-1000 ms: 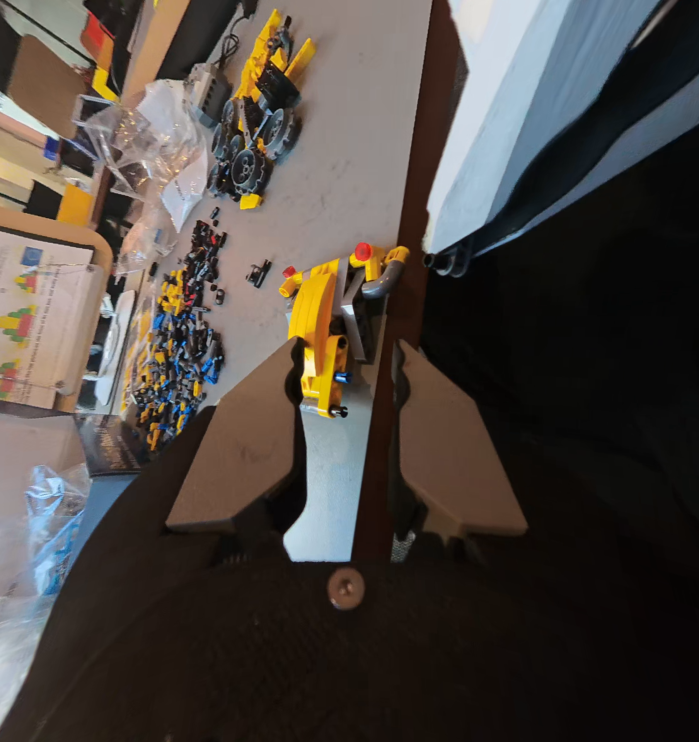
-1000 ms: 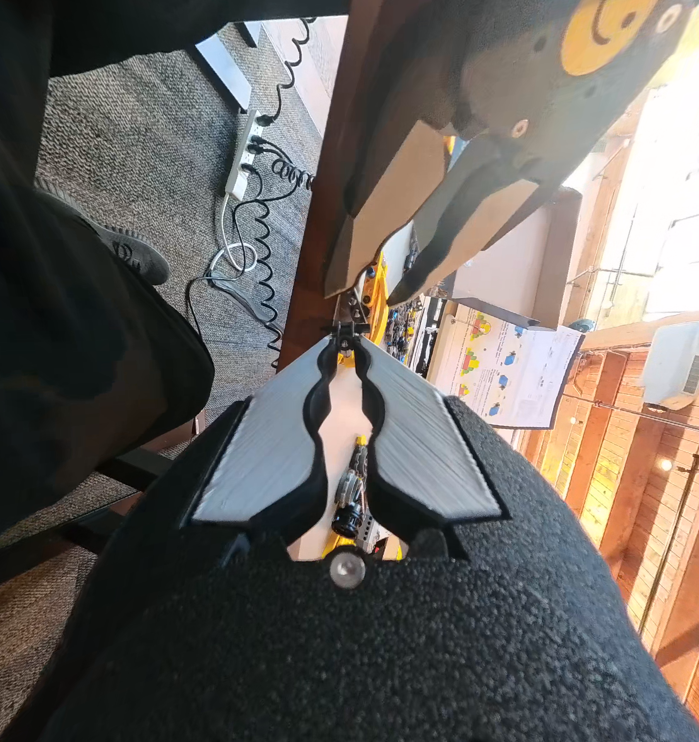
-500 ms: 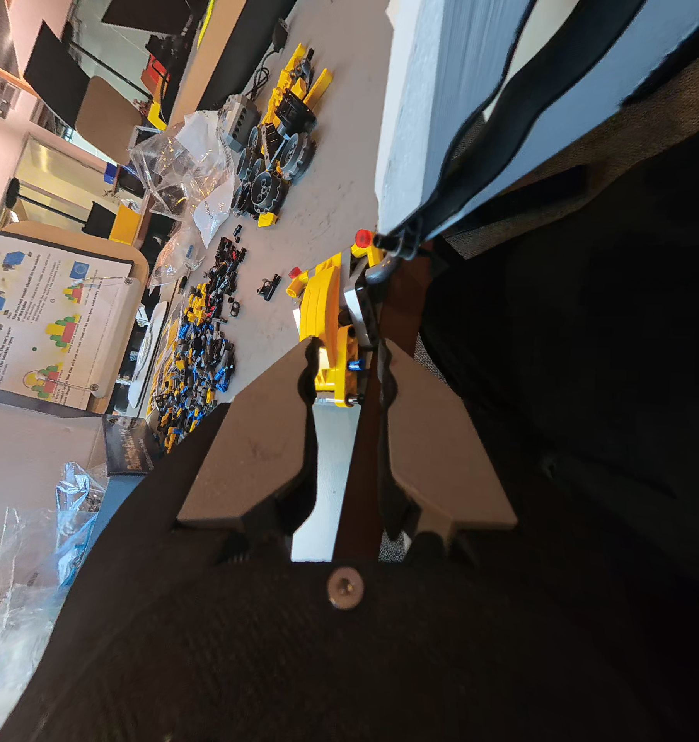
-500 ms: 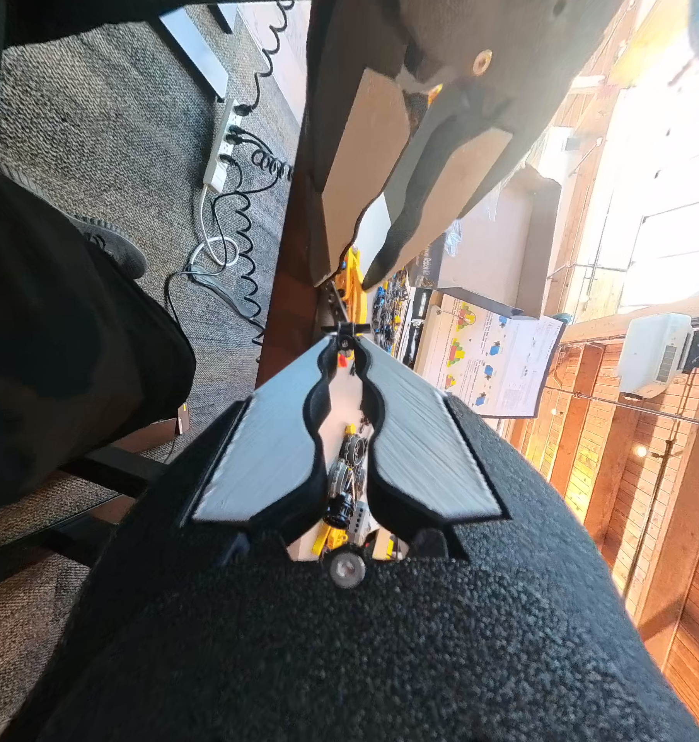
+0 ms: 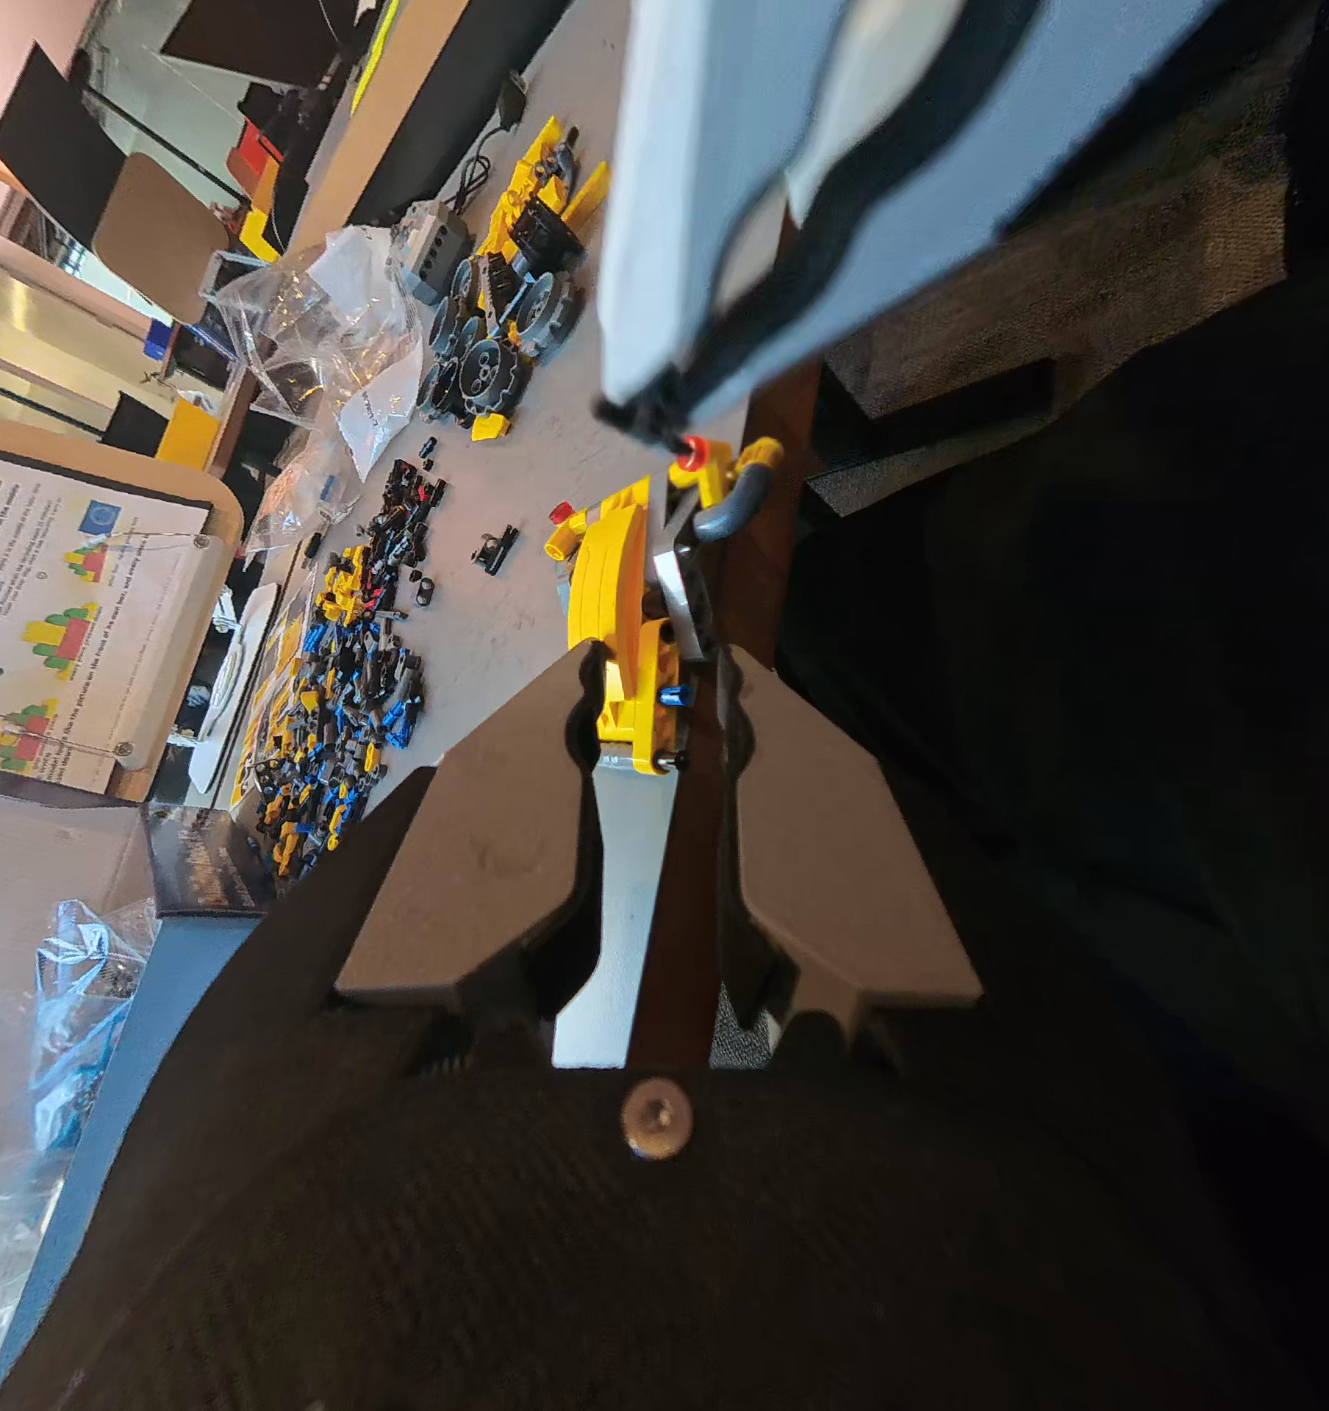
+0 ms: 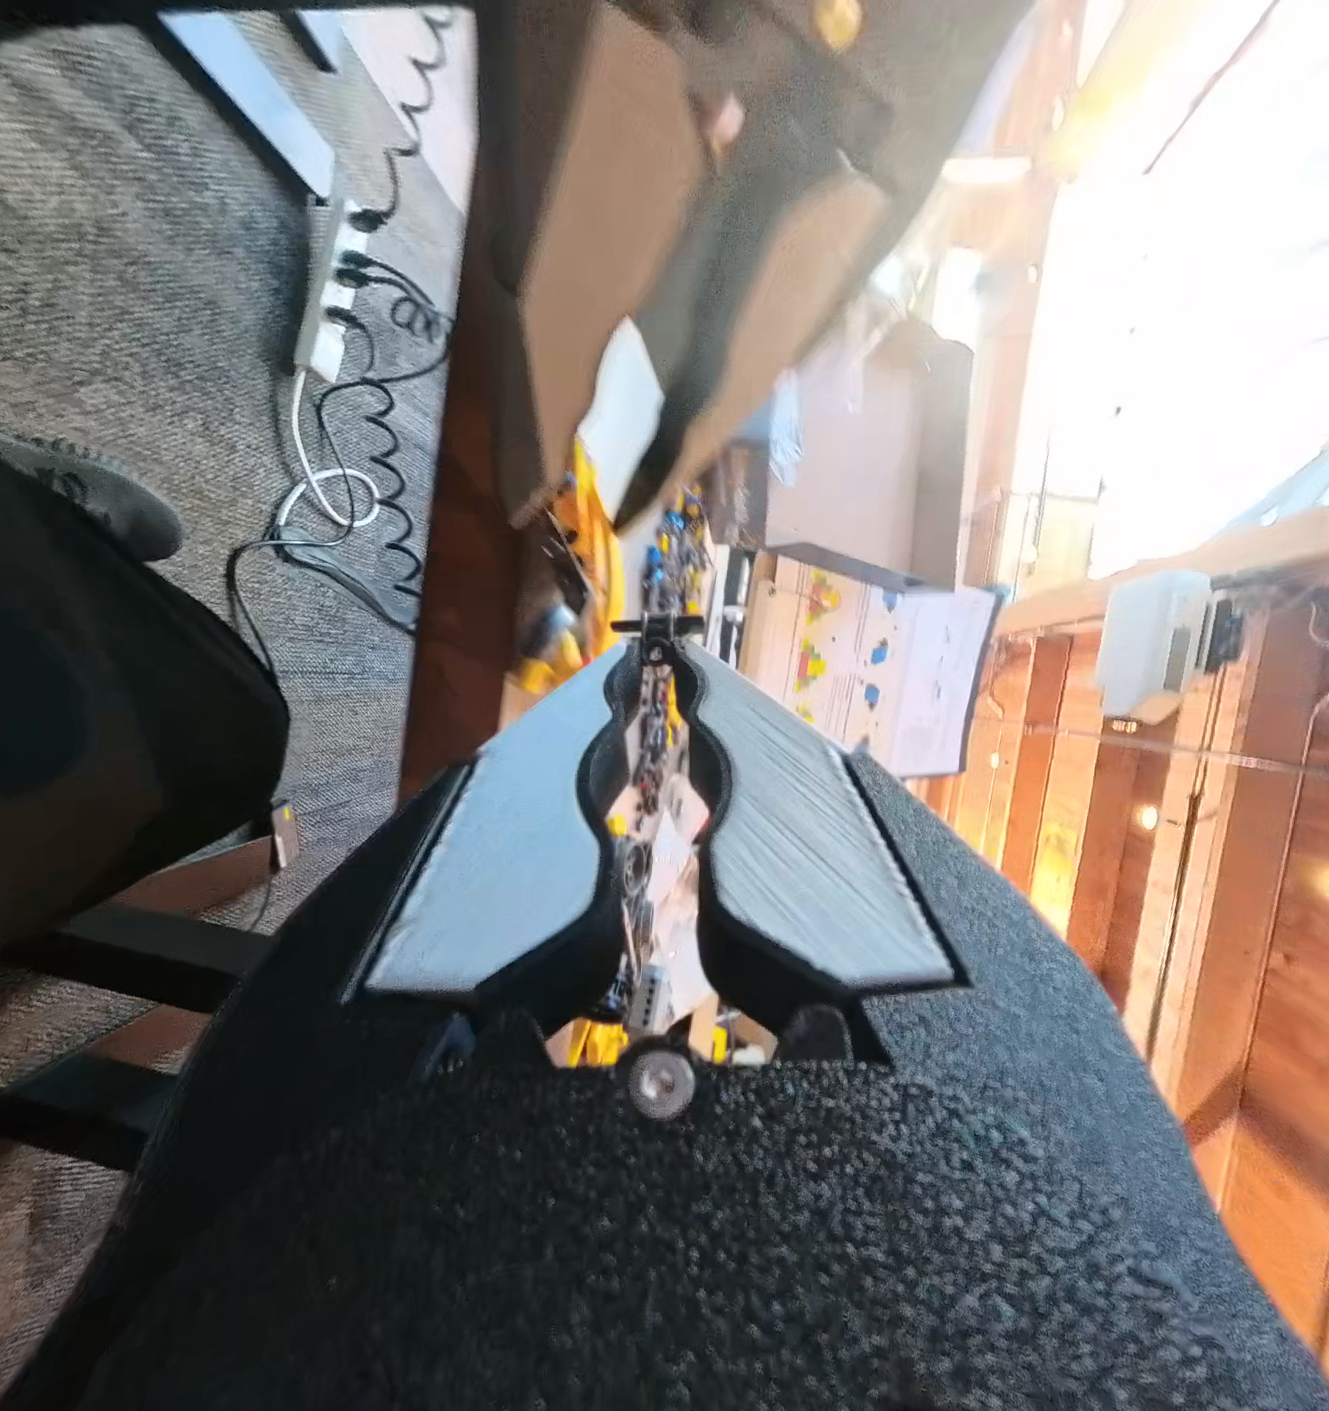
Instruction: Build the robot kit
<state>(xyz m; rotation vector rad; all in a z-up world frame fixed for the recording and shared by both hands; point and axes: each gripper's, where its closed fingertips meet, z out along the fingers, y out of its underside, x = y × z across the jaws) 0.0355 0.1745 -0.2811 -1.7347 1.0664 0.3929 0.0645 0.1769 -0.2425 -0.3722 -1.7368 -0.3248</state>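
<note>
My left gripper (image 5: 658,660) is shut on the near end of a yellow and grey brick assembly (image 5: 608,580) at the table's brown front edge (image 5: 768,550). My right gripper (image 6: 655,649) is shut on a small black pin piece (image 6: 655,630). In the left wrist view the right gripper (image 5: 646,408) comes in from above. Its black piece sits just beside the red stud (image 5: 693,447) at the assembly's far end. In the right wrist view the left gripper (image 6: 577,511) shows blurred above, with the yellow assembly (image 6: 604,550) at its tips.
On the grey table (image 5: 493,634) lie a pile of small loose parts (image 5: 341,687), a yellow wheeled model (image 5: 509,305), clear plastic bags (image 5: 318,328) and a lone black piece (image 5: 497,546). An instruction sheet (image 5: 58,611) stands left. A power strip (image 6: 341,282) lies on the carpet. One gripper's finger ends stand about 5 cm off the other's.
My left gripper's fingers have narrowed onto the yellow assembly. My right gripper has moved with its black piece toward the assembly's red-studded far end.
</note>
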